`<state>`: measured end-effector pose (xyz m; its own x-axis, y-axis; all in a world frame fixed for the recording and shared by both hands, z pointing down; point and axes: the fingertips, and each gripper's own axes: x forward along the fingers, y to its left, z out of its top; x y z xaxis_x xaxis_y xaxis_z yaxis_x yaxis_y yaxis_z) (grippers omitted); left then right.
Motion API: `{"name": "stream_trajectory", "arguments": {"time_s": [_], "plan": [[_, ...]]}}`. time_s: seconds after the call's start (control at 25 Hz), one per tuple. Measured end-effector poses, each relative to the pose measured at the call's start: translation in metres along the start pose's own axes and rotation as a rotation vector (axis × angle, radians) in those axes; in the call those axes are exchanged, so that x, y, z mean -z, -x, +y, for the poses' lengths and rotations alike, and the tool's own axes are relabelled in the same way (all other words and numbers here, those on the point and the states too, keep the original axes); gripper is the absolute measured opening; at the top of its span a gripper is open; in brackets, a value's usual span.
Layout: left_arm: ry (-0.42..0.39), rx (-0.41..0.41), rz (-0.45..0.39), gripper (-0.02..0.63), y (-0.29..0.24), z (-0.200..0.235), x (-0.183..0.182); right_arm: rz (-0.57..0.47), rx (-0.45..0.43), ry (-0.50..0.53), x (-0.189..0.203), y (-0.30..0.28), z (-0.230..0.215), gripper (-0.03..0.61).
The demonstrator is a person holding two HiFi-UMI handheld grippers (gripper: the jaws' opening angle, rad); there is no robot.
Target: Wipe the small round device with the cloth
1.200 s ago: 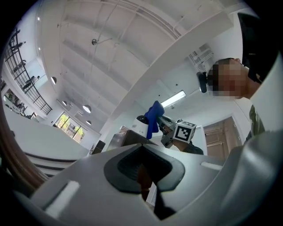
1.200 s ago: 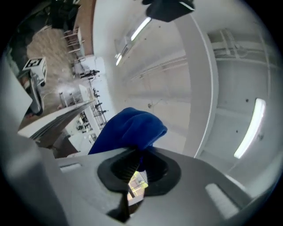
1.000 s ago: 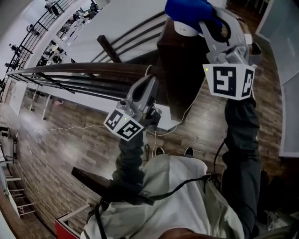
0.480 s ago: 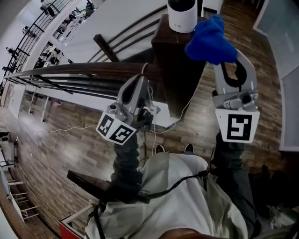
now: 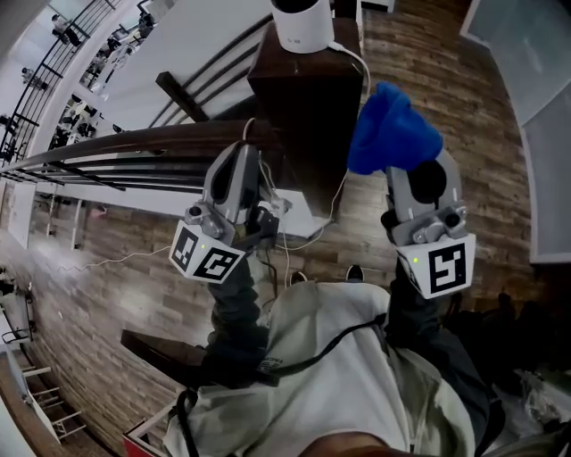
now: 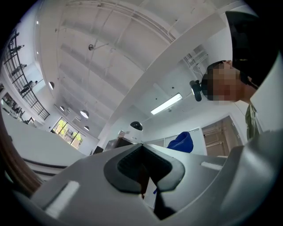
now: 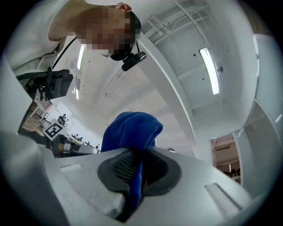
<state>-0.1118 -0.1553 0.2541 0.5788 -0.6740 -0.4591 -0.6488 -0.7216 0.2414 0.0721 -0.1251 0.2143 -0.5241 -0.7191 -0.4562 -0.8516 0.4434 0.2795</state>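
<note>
Right gripper (image 7: 139,165): jaws clenched on a fold of the blue cloth (image 7: 130,132), which bunches above the pads in a loose mound at centre frame. Left gripper (image 6: 142,170): jaws closed together with nothing between them. In the head view the right gripper (image 5: 412,174) stands right of centre with the cloth (image 5: 390,129) raised on its tip. The left gripper (image 5: 234,170) is left of centre, apart from it. The small round device (image 5: 302,27), white, sits at the top edge of the frame on a dark stand (image 5: 303,107), with a white cable (image 5: 364,76) running down the stand's side. Cloth and device are near but not touching, so the wiping stroke is judged not to be under way. To do the step well, bring the bunched mound, not the hard jaws, against the device's curved wall. Press lightly, since the device looks light and unfixed and could slide or tip off the stand. Sweep around it, clear of the cable. The idle left gripper could steady the base.
</note>
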Motion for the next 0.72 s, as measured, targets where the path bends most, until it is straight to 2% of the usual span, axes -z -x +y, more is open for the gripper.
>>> {"name": "stream_trajectory", "arguments": {"time_s": [0.24,0.72], "plan": [[0.008,0.025,-0.007,0.005,-0.003,-0.015,0.001,0.045,-0.044,-0.023,0.013,0.004,0.017,0.018],[0.007,0.030,-0.010,0.005,-0.006,-0.026,0.006,0.074,-0.088,-0.051,0.028,0.008,0.025,0.018]]}}
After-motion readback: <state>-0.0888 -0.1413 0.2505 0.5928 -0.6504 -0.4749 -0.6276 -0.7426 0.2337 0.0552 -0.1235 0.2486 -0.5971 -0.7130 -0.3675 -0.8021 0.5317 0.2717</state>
